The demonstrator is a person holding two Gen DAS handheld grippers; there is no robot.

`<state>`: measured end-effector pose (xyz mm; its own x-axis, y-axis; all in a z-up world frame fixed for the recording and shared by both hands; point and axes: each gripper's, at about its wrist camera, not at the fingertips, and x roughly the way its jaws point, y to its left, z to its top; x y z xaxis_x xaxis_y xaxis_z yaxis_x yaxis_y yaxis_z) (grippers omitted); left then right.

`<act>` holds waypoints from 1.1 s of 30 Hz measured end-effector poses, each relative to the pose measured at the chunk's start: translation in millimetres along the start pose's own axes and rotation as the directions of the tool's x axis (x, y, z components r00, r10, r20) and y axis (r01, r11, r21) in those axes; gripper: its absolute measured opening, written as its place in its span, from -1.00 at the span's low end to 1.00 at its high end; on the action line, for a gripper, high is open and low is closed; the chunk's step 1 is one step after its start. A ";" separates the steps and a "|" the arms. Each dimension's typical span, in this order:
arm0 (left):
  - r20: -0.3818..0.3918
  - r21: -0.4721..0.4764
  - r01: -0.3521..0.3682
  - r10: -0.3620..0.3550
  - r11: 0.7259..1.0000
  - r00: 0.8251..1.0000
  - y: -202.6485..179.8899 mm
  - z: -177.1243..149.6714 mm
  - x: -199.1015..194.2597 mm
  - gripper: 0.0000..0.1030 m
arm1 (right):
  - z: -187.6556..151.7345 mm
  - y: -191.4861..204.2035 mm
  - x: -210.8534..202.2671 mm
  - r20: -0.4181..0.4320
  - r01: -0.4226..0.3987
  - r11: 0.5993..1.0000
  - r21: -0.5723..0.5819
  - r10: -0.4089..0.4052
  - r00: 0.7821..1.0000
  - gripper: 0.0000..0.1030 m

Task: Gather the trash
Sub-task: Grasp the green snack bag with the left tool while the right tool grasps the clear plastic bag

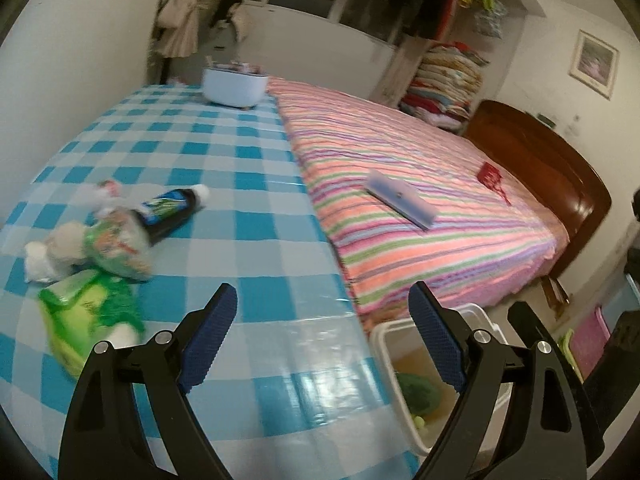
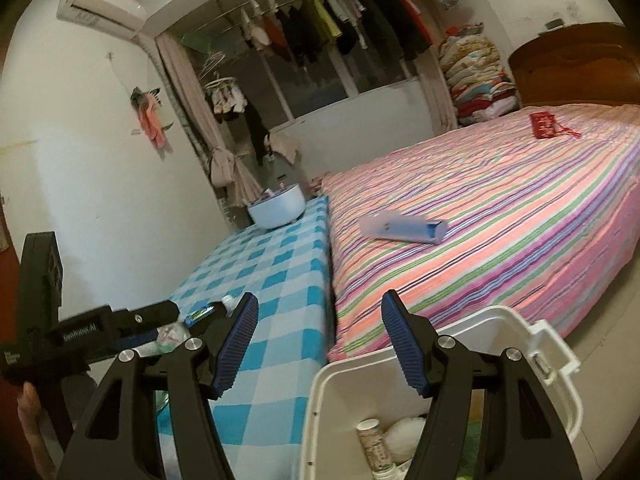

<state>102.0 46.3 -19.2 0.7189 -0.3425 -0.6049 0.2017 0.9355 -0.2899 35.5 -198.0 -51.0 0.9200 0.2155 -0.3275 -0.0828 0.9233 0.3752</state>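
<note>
My left gripper [image 1: 322, 300] is open and empty above the blue checked table [image 1: 240, 160]. To its left lies a pile of trash: a green wrapper [image 1: 86, 320], a crumpled printed bag [image 1: 118, 244], white tissue [image 1: 38, 260] and a dark tube with a white cap [image 1: 172, 210]. A white bin [image 1: 404, 344] stands on the floor at the table's corner, with green trash inside. My right gripper [image 2: 320, 312] is open and empty above that bin [image 2: 404, 364], which holds a paper cup [image 2: 370, 440] and white tissue. The left gripper's body [image 2: 92, 332] shows at the left of the right wrist view.
A bed with a striped cover [image 1: 420, 184] adjoins the table on the right, with a light blue box [image 1: 402, 200] and a red pouch [image 1: 490, 174] on it. A white bowl-shaped container [image 1: 234, 86] sits at the table's far end. The wooden headboard [image 1: 552, 168] is beyond.
</note>
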 end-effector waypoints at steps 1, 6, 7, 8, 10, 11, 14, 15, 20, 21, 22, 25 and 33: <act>0.002 -0.010 -0.012 0.012 1.000 1.000 7.3 0.7 -2.2 0.67 | -1.3 3.0 2.3 -0.006 -0.008 1.000 -0.003 0.008 1.000 0.21; 0.013 -0.065 -0.074 0.075 0.995 0.997 44.2 3.0 -13.3 0.67 | -9.9 26.2 18.0 -0.041 -0.061 0.998 -0.033 0.059 0.997 0.21; 0.014 -0.080 -0.084 0.085 0.993 0.996 52.1 2.8 -16.4 0.67 | -12.1 32.6 22.1 -0.053 -0.074 0.996 -0.039 0.072 0.996 0.21; 0.016 -0.093 -0.094 0.096 0.991 0.995 60.0 3.2 -19.1 0.67 | -14.2 38.5 25.8 -0.064 -0.088 0.995 -0.044 0.085 0.994 0.21; 0.022 -0.122 -0.116 0.120 0.986 0.993 77.3 3.9 -26.5 0.67 | -17.2 47.7 32.5 -0.078 -0.106 0.993 -0.055 0.101 0.992 0.21; 0.025 -0.135 -0.126 0.131 0.983 0.991 85.4 4.3 -29.8 0.67 | -19.6 53.3 36.2 -0.087 -0.116 0.991 -0.063 0.110 0.990 0.21; 0.030 -0.181 -0.163 0.171 0.970 0.985 110.7 4.4 -41.6 0.67 | -27.1 68.3 47.7 -0.122 -0.149 0.986 -0.072 0.140 0.983 0.21; 0.030 -0.197 -0.173 0.183 0.965 0.983 118.7 4.4 -44.6 0.68 | -28.9 72.2 50.2 -0.128 -0.156 0.985 -0.075 0.146 0.981 0.21; -0.003 -0.263 -0.222 0.229 0.939 0.973 152.7 -1.0 -52.9 0.68 | -38.7 93.2 62.5 -0.163 -0.194 0.976 -0.095 0.177 0.970 0.21; -0.013 -0.269 -0.228 0.233 0.936 0.972 156.7 -3.1 -52.4 0.68 | -41.1 98.0 65.4 -0.174 -0.202 0.974 -0.099 0.183 0.968 0.21; -0.026 -0.273 -0.234 0.236 0.933 0.971 161.0 -5.4 -51.2 0.68 | -42.7 100.2 66.7 -0.180 -0.209 0.973 -0.099 0.188 0.965 0.21; -0.067 -0.281 -0.247 0.238 0.927 0.969 171.6 -12.7 -44.4 0.68 | -48.8 109.5 71.8 -0.196 -0.225 0.968 -0.108 0.201 0.960 0.21; -0.168 -0.304 -0.258 0.215 0.917 0.962 191.0 -21.9 -21.1 0.67 | -50.6 131.7 100.7 -0.259 -0.270 0.956 -0.115 0.234 0.937 0.21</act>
<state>110.8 230.3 -78.0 0.6229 -0.1428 -0.7692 -0.2028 0.9201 -0.3350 97.9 -38.6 -78.5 0.7438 0.5002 -0.4434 -0.3717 0.8608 0.3476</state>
